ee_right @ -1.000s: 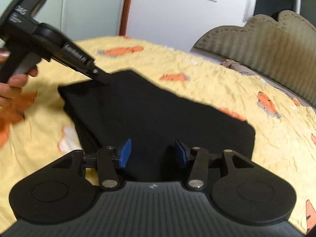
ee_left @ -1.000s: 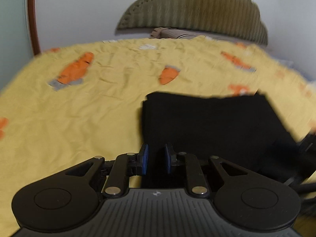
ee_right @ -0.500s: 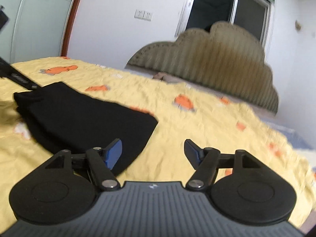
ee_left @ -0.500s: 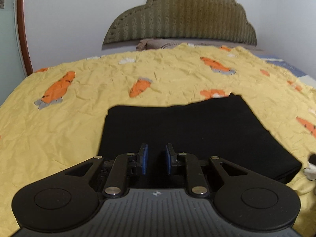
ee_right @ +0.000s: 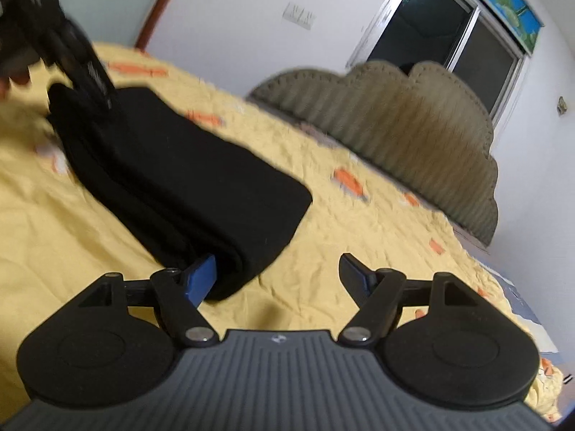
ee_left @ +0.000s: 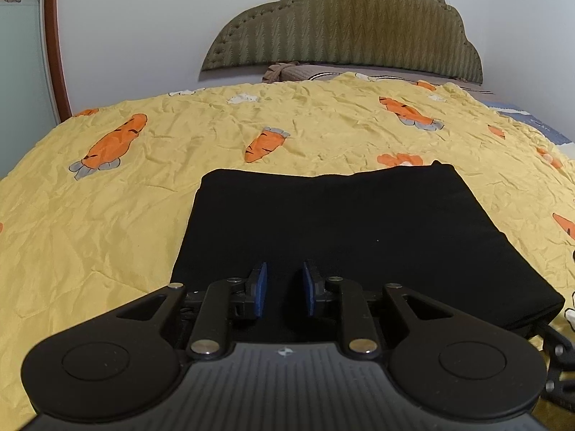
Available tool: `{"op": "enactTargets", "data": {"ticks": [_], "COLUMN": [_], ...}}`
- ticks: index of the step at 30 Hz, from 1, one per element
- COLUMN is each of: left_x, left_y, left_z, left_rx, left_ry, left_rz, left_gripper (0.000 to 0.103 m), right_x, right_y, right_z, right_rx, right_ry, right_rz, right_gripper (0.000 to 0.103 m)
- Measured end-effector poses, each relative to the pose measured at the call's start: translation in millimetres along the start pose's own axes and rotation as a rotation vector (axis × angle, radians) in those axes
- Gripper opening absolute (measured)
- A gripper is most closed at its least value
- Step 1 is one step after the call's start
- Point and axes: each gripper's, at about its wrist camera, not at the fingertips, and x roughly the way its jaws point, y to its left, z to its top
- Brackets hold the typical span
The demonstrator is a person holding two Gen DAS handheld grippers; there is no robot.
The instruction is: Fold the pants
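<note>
The black pants (ee_left: 334, 222) lie folded into a thick rectangle on the yellow carrot-print bedspread (ee_left: 107, 215). My left gripper (ee_left: 284, 287) hovers just above the near edge of the pants, its blue pads a small gap apart and holding nothing. In the right wrist view the folded pants (ee_right: 187, 183) lie to the left. My right gripper (ee_right: 280, 273) is wide open and empty at their near right corner. The left gripper (ee_right: 72, 57) shows blurred at the pants' far end.
A padded olive headboard (ee_left: 345, 25) stands at the far end of the bed, with a brown pillow (ee_left: 287, 72) below it. A window (ee_right: 449, 39) is on the wall behind. White walls surround the bed.
The left gripper drew back and steadied, so the whole folded stack now shows. The right gripper opened wider, swung away, then came back low beside the pants' corner.
</note>
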Motion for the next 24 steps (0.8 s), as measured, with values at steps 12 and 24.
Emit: {"op": "enactTargets", "data": {"ticks": [12, 24], "left_x": [1.8, -1.6], "left_y": [7.2, -1.0], "left_z": [-1.7, -2.4], "left_rx": [-0.028, 0.006], "left_ry": [0.01, 0.009], "left_rz": [-0.022, 0.006], "left_gripper": [0.021, 0.021], "right_x": [6.1, 3.1], "right_y": [33.4, 43.5], "right_z": [-14.9, -16.5], "right_rx": [-0.327, -0.33], "right_ry": [0.001, 0.045], "right_rz": [-0.182, -0.03], "right_gripper": [0.057, 0.006]}}
